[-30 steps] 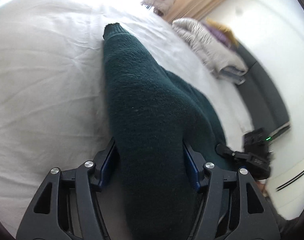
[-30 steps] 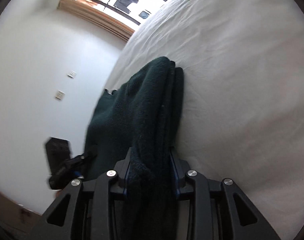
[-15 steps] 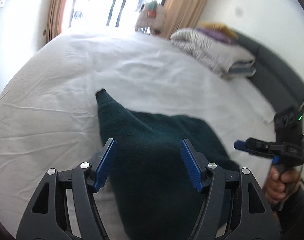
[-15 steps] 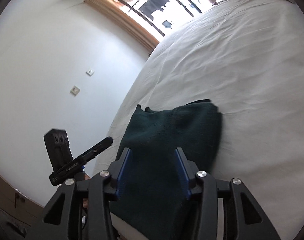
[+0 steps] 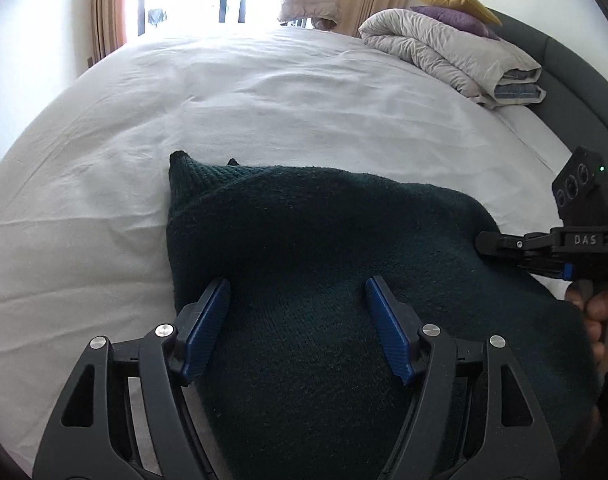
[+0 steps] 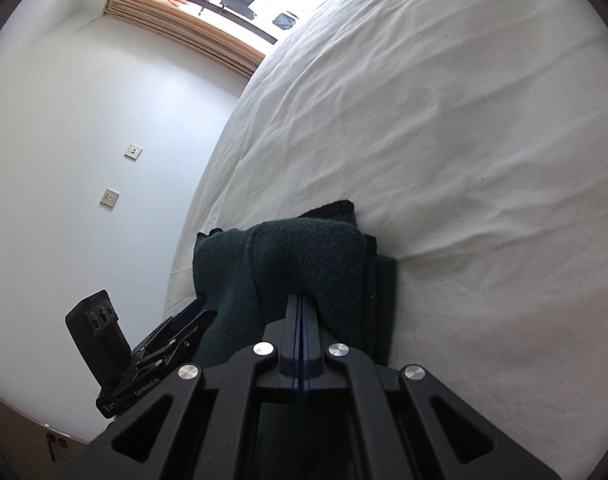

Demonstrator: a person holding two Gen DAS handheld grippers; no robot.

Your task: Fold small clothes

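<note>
White bed sheet [image 5: 263,92], window far; your green sweater [image 5: 324,260] points its corner far-left; left gripper [image 5: 297,322] jaws opening over it, right gripper [image 6: 299,312] jaws together

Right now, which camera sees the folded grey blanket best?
The left wrist view: the grey blanket lies folded at the bed's far corner, under two pillows. The right wrist view does not show it.
</note>
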